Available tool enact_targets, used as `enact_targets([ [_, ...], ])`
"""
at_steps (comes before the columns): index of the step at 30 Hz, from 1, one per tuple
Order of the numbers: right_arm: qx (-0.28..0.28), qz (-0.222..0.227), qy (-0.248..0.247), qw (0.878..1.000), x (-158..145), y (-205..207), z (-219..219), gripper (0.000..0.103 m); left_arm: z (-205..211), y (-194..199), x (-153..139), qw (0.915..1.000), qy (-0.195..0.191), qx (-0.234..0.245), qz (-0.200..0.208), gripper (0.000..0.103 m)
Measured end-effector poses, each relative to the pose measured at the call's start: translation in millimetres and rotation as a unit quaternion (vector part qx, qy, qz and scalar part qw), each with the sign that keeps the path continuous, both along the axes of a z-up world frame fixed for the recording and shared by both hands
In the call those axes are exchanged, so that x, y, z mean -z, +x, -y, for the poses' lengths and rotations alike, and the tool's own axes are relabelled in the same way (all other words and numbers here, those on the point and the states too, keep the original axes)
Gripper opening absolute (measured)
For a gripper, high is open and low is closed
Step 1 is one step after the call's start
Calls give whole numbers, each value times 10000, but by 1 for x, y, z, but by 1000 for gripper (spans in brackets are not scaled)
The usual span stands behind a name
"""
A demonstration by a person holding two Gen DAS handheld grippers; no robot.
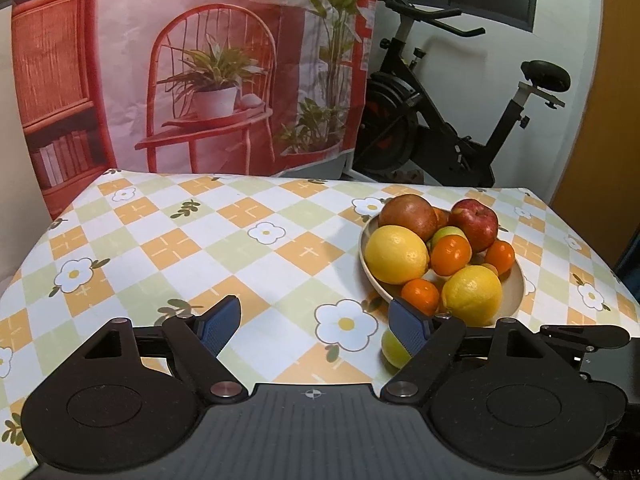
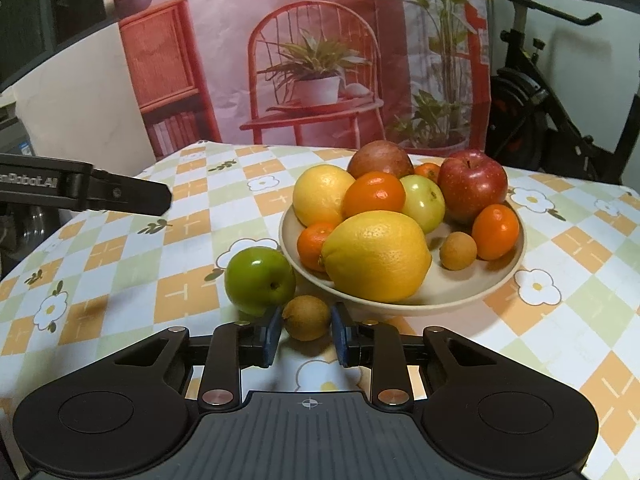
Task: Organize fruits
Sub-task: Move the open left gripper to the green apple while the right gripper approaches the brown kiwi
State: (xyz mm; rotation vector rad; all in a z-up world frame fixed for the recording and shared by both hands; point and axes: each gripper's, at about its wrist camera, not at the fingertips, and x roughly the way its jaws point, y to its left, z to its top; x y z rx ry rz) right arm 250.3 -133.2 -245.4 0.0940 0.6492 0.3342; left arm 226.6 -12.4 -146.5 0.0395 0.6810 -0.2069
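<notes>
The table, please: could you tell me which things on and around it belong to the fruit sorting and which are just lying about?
Job: plate, lemons, oranges, apples, green apple, brown fruit in right claw.
Lying about: backdrop, exercise bike.

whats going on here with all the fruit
A person is sorting fruit with two handheld grippers. The right gripper has closed on a small brown fruit lying on the tablecloth beside a green apple, just in front of the loaded plate. The left gripper hangs open, holding nothing.
</notes>
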Motion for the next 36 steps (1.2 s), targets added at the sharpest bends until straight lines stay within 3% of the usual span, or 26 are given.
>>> enact_targets([
  [9, -177, 98, -65, 9998, -3, -17, 17, 25, 16, 10, 10, 9988, -146, 260, -383, 82],
  [18, 355, 104, 101, 9993, 0, -32, 66, 25, 36, 30, 27, 9952, -325, 429, -813, 82],
  [29, 393, 235, 200, 9987, 4, -40, 73, 25, 50, 37, 41, 9932, -4, 555, -1026, 82],
  [35, 408, 255, 310, 9984, 5, -41, 76, 25, 48, 41, 47, 9911, -71, 498, -1233, 71],
  [36, 405, 263, 320, 9983, 5, -41, 76, 25, 48, 41, 47, 9910, -133, 522, -1227, 65],
])
